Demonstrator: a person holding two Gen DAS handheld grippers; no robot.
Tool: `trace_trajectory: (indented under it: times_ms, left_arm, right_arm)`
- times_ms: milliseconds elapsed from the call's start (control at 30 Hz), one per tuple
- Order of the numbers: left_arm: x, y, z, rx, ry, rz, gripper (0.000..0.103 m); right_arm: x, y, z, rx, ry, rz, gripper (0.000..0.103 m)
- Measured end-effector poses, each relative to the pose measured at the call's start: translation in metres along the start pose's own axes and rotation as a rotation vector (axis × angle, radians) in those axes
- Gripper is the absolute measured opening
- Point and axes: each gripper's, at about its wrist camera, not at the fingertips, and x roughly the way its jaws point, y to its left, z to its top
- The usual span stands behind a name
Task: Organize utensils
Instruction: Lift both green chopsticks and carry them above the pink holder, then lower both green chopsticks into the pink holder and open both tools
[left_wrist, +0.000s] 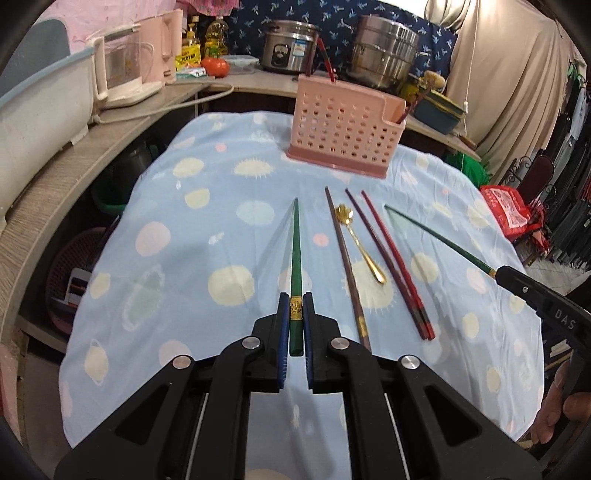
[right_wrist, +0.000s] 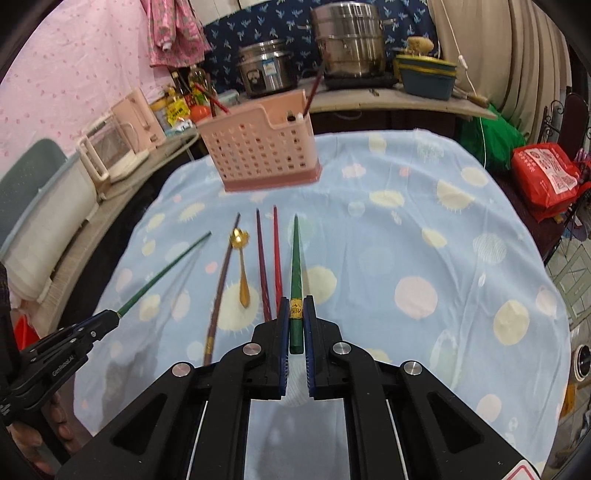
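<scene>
"DAS" | right tongs (left_wrist: 496, 273); "GenRobot.AI" | left tongs (right_wrist: 117, 315)

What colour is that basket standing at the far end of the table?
The basket is pale pink with a darker pink base, clearest in the left wrist view.

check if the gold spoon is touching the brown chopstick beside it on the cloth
Cannot tell. In the left wrist view the gold spoon bowl sits right against the brown chopstick, but neither view shows contact or a gap plainly.
</scene>
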Motion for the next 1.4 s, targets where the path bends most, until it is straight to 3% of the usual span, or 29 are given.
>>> trace_trajectory:
  times_ms: [433, 900, 1400]
  left_arm:
    - [-0.026, 0.000, 0.058, 0.007, -0.116, 0.001, 0.007]
    - [-0.037, -0.008, 0.143, 0.032, -0.242, -0.014, 0.007]
    - [-0.057, -0.025, 0.274, 0.047, -0.461, -0.030, 0.007]
  right_arm:
    - [-0.037, 0.011, 0.055, -0.007, -0.139, 0.039, 0.007]
    - [-0.038, 0.015, 0.117, -0.005, -0.219, 0.059, 0.007]
    - [-0.034, 0.044, 0.252, -0.018, -0.398, 0.105, 0.007]
